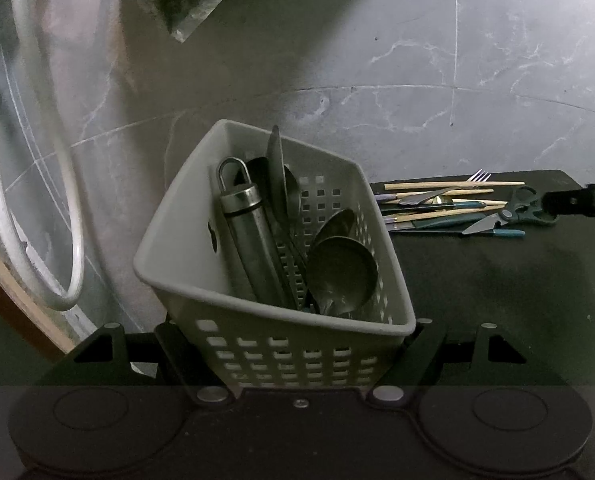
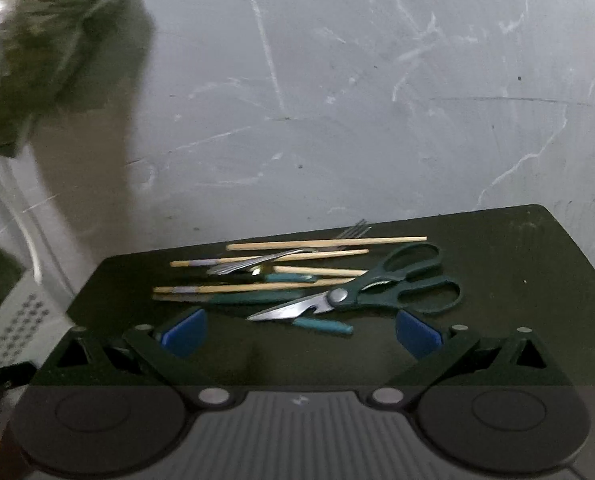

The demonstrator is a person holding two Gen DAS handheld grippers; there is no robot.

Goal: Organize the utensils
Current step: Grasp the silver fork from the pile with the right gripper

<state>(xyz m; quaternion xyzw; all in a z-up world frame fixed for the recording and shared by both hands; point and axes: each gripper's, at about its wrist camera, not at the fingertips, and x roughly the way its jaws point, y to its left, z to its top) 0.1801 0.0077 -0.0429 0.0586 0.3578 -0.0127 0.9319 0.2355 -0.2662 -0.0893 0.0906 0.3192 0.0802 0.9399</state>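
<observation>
The left claw (image 1: 297,360) is clamped on the near wall of a pale perforated basket (image 1: 169,248), holding it tilted so its open mouth faces the camera. Inside the basket: a steel cylindrical tool with a loop handle (image 1: 245,232), a flat blade (image 1: 276,168) and round-bowled spoons (image 1: 341,268), all leaning together.

Beyond and to the right of this claw, on the dark worktop (image 1: 497,280), lies the loose pile of utensils (image 1: 449,208).

The right claw (image 2: 299,332) stands open, its blue pads (image 2: 183,334) wide apart with nothing between them. Just ahead of it lie green-handled scissors (image 2: 377,288), blades pointing left, over a teal-handled utensil (image 2: 321,325). Farther ahead are wooden chopsticks (image 2: 325,243) and a fork (image 2: 257,262). The basket's corner (image 2: 17,320) shows far left of the right claw.
</observation>
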